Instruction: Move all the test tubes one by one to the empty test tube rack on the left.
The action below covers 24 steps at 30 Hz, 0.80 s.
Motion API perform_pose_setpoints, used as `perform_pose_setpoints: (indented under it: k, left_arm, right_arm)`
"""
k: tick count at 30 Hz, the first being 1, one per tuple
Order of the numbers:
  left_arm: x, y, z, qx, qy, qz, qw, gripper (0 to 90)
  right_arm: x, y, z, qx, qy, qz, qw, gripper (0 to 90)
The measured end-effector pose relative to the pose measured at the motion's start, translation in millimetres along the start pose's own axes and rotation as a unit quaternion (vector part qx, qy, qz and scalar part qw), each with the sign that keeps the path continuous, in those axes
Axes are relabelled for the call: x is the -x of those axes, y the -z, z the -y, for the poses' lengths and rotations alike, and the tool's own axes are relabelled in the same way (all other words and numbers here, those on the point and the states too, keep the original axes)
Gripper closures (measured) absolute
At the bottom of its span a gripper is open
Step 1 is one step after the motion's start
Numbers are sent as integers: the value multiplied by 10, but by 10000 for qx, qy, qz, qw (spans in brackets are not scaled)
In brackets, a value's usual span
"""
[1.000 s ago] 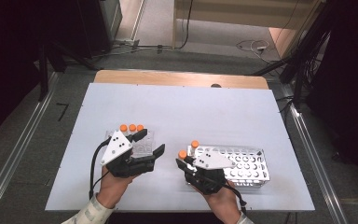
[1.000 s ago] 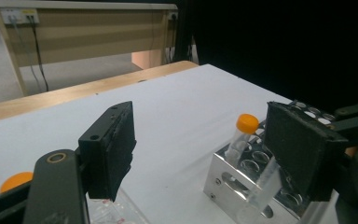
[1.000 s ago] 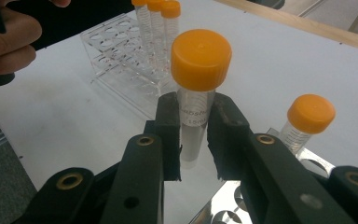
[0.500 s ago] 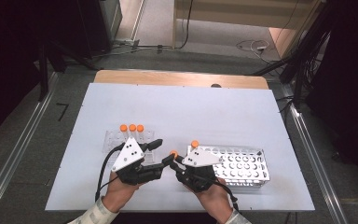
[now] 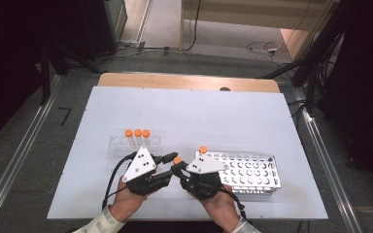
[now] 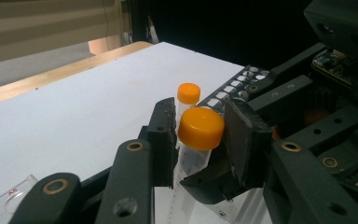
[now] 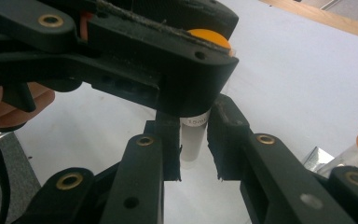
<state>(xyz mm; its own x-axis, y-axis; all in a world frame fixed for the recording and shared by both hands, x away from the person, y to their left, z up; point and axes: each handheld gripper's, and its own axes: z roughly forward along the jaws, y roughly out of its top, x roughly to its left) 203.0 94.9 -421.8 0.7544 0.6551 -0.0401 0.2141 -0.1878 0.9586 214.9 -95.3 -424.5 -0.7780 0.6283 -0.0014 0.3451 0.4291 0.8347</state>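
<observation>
A clear tube with an orange cap (image 5: 177,160) stands upright between the two grippers, just left of the white rack (image 5: 252,171). My right gripper (image 5: 180,171) is shut on the tube's body (image 7: 194,133). My left gripper (image 6: 200,135) reaches in from the left, and its pads press on the orange cap (image 6: 200,126). Its jaws have just been closing with the cap between them. In the right gripper view a jaw of the left gripper crosses in front and hides most of the cap. A second orange-capped tube (image 5: 203,150) stands in the white rack's near-left corner.
A clear rack (image 5: 121,145) left of the hands holds three orange-capped tubes (image 5: 137,133). The white rack has several vacant holes (image 6: 242,79). The white tabletop (image 5: 189,111) stretches bare behind the racks to a wooden edge (image 5: 184,81).
My left gripper has moved right from the clear rack to the tube held by the right gripper, and its jaws have closed around the cap. The right gripper has stayed put.
</observation>
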Motion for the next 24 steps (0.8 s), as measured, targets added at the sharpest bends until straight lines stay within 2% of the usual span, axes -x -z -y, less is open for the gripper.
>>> perform_pose_setpoints:
  k: [10, 13, 15, 19, 24]
  left_arm:
    - [-1, 5, -1, -3, 0, -24, 10000, 691]
    - [-22, 24, -10, 14, 34, -49, 10000, 692]
    - [-43, 42, -17, 28, 76, -84, 9999, 692]
    - [-101, 95, -45, 73, 173, -142, 9997, 692]
    - [-186, 191, -96, 187, 291, -286, 9990, 692]
  right_arm:
    - [4, 7, 2, 2, 3, -40, 10000, 712]
    - [6, 15, 0, 0, 4, -145, 9999, 507]
    - [5, 25, 3, 6, 28, -202, 9998, 423]
    - [13, 77, 5, 53, 1, -233, 9997, 367]
    - [19, 181, 17, 138, -27, -234, 9996, 342]
